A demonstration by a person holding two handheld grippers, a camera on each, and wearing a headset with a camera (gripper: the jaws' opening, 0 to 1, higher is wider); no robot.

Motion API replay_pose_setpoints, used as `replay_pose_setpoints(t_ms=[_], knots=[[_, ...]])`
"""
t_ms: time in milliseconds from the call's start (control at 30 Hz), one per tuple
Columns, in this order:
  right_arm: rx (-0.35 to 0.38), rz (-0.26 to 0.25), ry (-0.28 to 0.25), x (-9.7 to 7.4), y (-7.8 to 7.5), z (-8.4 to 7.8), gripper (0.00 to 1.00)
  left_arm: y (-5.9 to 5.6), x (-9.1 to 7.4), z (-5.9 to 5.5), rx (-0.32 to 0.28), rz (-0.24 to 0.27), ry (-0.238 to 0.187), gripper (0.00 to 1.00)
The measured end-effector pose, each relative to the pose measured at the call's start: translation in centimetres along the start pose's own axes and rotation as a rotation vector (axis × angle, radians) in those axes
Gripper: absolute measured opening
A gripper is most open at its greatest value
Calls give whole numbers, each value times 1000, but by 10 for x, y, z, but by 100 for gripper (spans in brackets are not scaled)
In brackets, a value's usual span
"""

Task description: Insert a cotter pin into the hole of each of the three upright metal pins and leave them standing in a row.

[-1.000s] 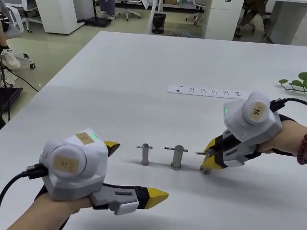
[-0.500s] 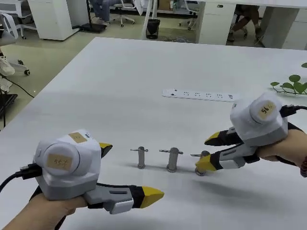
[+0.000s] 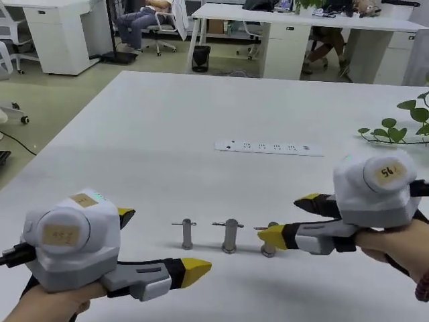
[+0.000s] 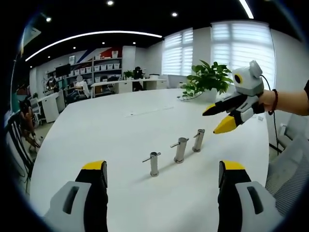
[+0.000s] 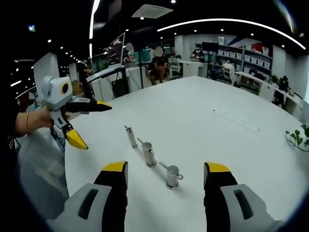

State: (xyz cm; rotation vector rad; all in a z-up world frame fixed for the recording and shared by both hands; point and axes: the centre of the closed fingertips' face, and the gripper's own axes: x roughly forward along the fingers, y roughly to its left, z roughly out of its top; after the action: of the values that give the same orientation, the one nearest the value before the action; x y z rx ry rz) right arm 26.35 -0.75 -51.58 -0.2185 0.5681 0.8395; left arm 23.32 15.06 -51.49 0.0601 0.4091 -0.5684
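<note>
Steel pins [image 3: 230, 236] stand three in a row on the white table [image 3: 201, 121]. The row runs along the near edge, well short of the power strip [image 3: 268, 147] that lies toward the far edge. All three are upright and roughly evenly spaced. Each shows a cotter [image 3: 224, 225] poking sideways through its head. On the end pin [image 3: 269, 241] the wire is faint from the head view, but your right gripper view shows it crossing the head too.

Your right gripper [image 3: 289, 218] hovers just beside that end pin with its jaws spread and nothing between them. Its lower tip is very close to the pin, and whether it touches I cannot tell. Your left gripper [image 3: 161, 241] hangs nearer the near edge, apart from the row, and its jaws are likewise wide and empty.

By the look of it, the inserting is done and you are at the last step, leaving the row as it stands. The next move calls for drawing the right gripper straight away from the end pin without brushing it. These pins look narrow at the base and would likely tip at a nudge. Lift your left gripper clear too, rather than sweeping it past the row.
</note>
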Motion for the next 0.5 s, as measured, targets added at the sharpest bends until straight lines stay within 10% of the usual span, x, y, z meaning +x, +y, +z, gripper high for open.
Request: replay_pose_setpoints(t_ms=[500], knots=[[188,-164,-235,-19,4,3,64,2,-4,-2,-55,59,-61,90]])
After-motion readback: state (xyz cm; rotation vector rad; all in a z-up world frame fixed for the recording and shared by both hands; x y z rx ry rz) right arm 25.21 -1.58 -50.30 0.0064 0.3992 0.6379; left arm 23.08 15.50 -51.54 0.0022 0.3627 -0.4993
